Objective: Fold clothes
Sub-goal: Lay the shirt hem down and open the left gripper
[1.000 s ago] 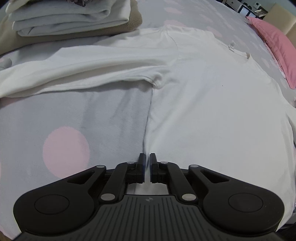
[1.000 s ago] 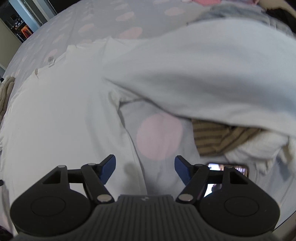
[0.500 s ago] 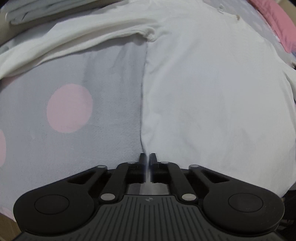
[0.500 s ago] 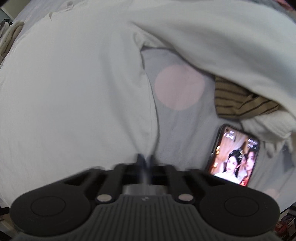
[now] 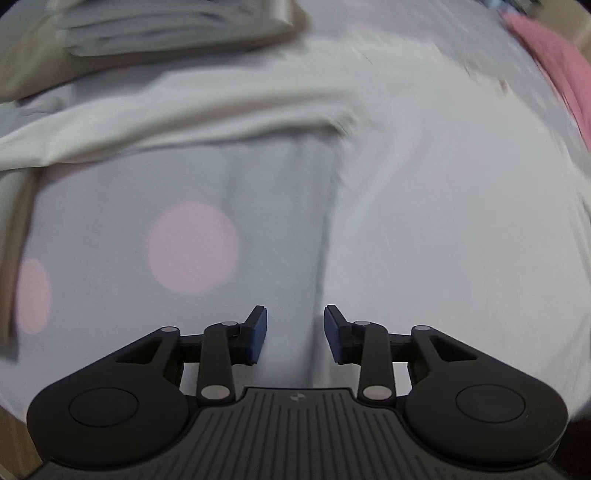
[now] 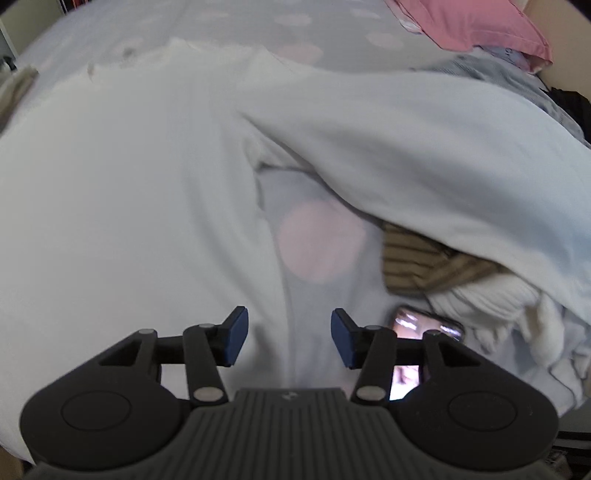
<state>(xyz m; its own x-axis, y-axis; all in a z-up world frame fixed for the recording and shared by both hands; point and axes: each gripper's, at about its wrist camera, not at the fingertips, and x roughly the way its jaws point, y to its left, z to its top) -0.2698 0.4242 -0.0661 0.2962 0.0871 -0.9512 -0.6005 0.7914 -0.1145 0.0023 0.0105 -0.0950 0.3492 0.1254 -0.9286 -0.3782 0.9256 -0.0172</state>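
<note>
Basically a white long-sleeve shirt [image 5: 443,229] lies spread flat on a bed, over a grey bedspread with pink dots [image 5: 192,247]. Left gripper [image 5: 294,332]: jaws opening, nothing pinched, the shirt's side edge runs just under the gap between the blue pads. Right gripper [image 6: 289,339]: jaws opening too, empty, hanging over the opposite side edge of the shirt [image 6: 129,184].

Left wrist view only: a stack of folded clothes [image 5: 177,29] at top left, beyond the shirt's sleeve [image 5: 166,122], which stretches off to the left. Blurry frame.

Right wrist view only: a phone [image 6: 424,328] with a lit screen, flat on the bed, partly hidden behind the right gripper's finger linkage; a brown striped garment [image 6: 417,266] and a white knit piece [image 6: 491,306] tucked under the shirt's other sleeve [image 6: 443,155], which drapes across them to the right.

Both views catch a pink pillow [image 6: 480,26] at the far side of the bed.
</note>
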